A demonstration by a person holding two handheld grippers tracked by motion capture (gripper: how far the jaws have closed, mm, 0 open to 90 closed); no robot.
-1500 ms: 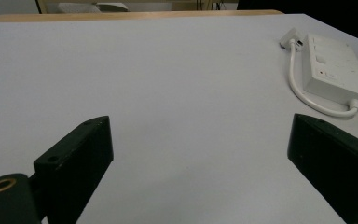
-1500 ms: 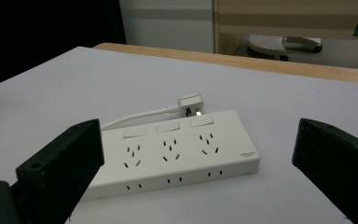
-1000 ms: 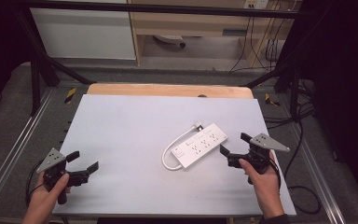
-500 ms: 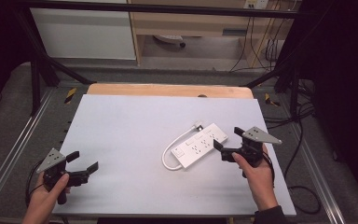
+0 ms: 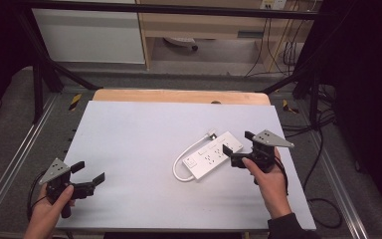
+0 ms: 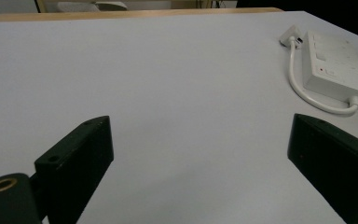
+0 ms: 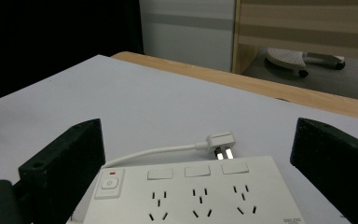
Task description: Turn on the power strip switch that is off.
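So the right gripper point(image 5: 238, 148) has slid in from the tabletop's point(image 5: 129, 129) right edge, fingers spread around the power strip point(image 5: 211, 155) there, probably about to grab. Left gripper point(image 5: 85, 177) sits open, near-left corner.

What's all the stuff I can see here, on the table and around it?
White plastic power strip: one, white, right half of the table, between the right tool's open jaws.
White cable with plug: one, white, looping from the strip's left end, plug lying by its far side.
Pale grey table: one, grey top with a wooden far edge.
Left tool: one, black, near left corner, open, held in a hand.
Right tool: one, black with a grey plate, open around the strip's right end.
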